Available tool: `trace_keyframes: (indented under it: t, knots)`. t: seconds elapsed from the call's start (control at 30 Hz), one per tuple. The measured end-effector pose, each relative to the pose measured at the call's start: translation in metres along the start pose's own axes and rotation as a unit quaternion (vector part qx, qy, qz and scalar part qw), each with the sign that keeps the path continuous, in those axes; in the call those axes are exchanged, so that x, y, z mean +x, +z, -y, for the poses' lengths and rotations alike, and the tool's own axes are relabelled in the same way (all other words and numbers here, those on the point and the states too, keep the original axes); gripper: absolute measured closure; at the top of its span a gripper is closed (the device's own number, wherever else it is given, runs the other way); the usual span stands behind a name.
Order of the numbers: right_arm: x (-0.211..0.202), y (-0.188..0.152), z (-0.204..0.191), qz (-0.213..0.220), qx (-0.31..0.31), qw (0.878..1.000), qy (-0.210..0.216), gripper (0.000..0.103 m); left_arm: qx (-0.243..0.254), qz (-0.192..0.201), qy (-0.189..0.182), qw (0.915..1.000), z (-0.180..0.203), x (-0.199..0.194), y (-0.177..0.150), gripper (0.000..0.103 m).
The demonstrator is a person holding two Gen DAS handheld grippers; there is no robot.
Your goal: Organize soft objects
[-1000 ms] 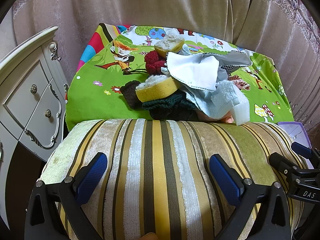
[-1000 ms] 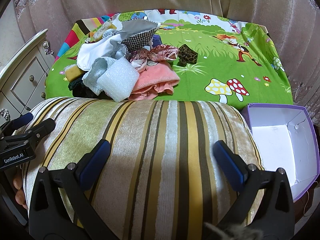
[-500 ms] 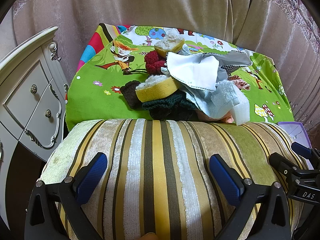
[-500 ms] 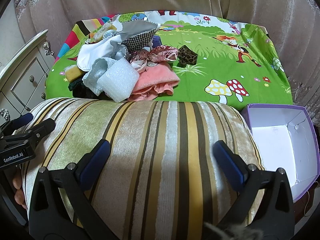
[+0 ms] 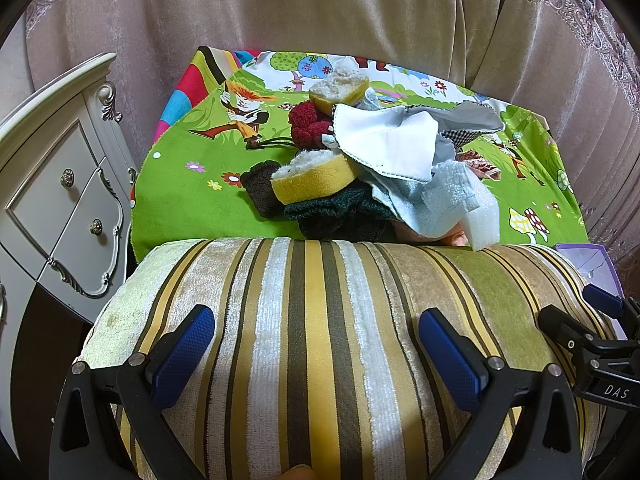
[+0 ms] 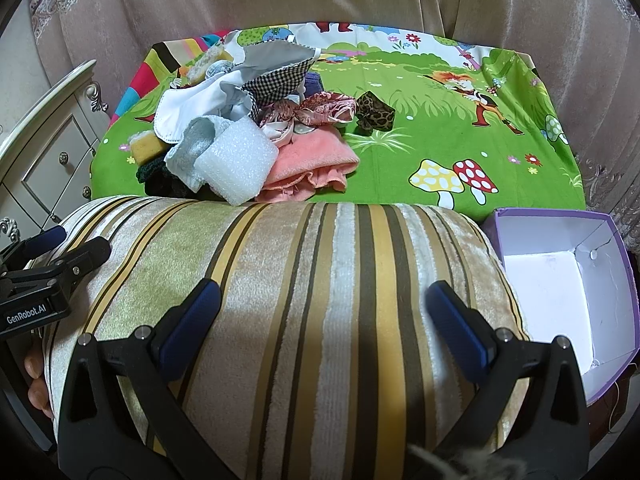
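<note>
A striped velvet cushion (image 5: 320, 340) (image 6: 320, 300) lies in front of a table with a green cartoon cloth (image 6: 440, 120). A pile of soft things sits on the cloth: yellow sponges (image 5: 316, 178), a red knit piece (image 5: 308, 126), white cloth (image 5: 388, 144), white foam (image 6: 236, 164), a pink towel (image 6: 316, 166) and a leopard-print piece (image 6: 376, 114). My left gripper (image 5: 316, 348) and right gripper (image 6: 324, 324) are both open, fingers resting over the cushion, side by side.
An open purple box with a white inside (image 6: 568, 284) stands right of the cushion. A white dresser with drawers (image 5: 56, 200) stands at the left. Beige curtains (image 5: 320, 8) hang behind the table.
</note>
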State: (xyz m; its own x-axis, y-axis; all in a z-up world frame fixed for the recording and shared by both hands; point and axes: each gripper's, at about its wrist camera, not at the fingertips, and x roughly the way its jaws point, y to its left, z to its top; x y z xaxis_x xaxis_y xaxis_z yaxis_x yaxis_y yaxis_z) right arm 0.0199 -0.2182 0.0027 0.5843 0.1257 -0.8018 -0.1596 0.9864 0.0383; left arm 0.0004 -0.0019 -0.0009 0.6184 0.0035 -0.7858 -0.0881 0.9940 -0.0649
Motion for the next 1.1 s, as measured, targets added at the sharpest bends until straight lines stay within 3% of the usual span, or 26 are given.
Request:
trace_keyframes:
  t: [0.83, 1.1]
  knots:
    - [0.0003, -0.0013, 0.0001, 0.008, 0.000, 1.000, -0.001, 0.000, -0.002, -0.003, -0.001, 1.0000, 0.0001, -0.0002, 0.0003, 0.000]
    - [0.0042, 0.0015, -0.0092, 0.002, -0.020, 0.999, -0.026, 0.000, -0.013, -0.018, -0.014, 0.9997, -0.0047, 0.0029, 0.0049, 0.000]
